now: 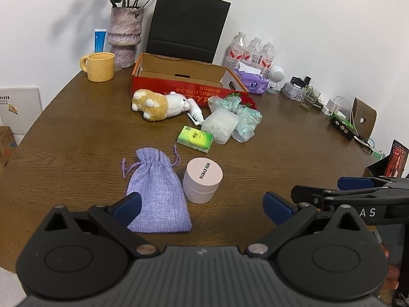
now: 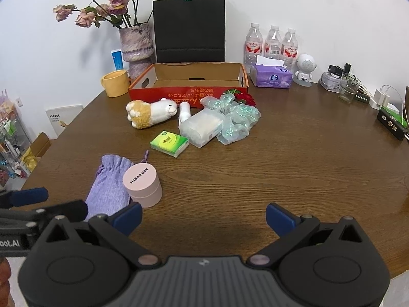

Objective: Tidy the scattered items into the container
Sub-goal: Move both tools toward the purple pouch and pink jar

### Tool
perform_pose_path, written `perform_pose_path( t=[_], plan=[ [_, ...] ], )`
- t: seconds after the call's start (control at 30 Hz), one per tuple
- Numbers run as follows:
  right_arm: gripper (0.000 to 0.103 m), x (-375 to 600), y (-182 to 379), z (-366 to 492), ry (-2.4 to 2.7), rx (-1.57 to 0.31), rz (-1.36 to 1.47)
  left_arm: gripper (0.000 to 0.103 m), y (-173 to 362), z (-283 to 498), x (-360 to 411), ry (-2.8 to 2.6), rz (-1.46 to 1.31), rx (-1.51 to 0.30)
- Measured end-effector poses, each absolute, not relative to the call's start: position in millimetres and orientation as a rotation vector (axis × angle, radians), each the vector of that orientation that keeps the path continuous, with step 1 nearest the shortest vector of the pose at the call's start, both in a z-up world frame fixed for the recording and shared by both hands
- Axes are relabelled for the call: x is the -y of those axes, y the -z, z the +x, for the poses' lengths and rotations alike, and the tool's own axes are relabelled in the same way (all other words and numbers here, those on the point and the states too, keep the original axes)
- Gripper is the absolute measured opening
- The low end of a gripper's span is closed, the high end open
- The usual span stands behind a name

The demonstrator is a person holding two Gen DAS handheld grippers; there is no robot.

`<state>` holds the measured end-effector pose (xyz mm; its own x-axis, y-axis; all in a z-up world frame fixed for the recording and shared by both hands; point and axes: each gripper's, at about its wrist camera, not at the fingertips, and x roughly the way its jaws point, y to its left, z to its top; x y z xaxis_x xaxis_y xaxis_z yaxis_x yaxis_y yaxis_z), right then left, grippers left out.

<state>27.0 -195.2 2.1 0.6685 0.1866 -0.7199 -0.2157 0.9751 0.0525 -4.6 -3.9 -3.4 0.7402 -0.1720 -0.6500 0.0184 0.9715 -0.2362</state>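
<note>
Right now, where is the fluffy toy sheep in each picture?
Left wrist view: the toy sheep lies above the middle, a bit left, in front of the red box.
Right wrist view: the toy sheep lies above the middle, left of centre, in front of the same red box.
Shared landmark: the yellow mug stands left of the box in both.

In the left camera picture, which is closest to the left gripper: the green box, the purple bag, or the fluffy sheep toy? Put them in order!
From the left gripper:
1. Purple bag: right by its left finger.
2. Green box: farther up the table, mid-table.
3. Fluffy sheep toy: farthest, lying just before the red cardboard box.
</note>
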Motion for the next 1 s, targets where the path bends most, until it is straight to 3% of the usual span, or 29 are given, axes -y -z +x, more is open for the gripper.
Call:
perform_pose_path(
  t=[1.0],
  plan=[
    [0.103, 193.9, 2.3, 32.5, -0.248, -0.819, -0.025, 0.103, 12.5, 2.3, 1.3, 0.14, -0.249, -0.757]
  ],
)
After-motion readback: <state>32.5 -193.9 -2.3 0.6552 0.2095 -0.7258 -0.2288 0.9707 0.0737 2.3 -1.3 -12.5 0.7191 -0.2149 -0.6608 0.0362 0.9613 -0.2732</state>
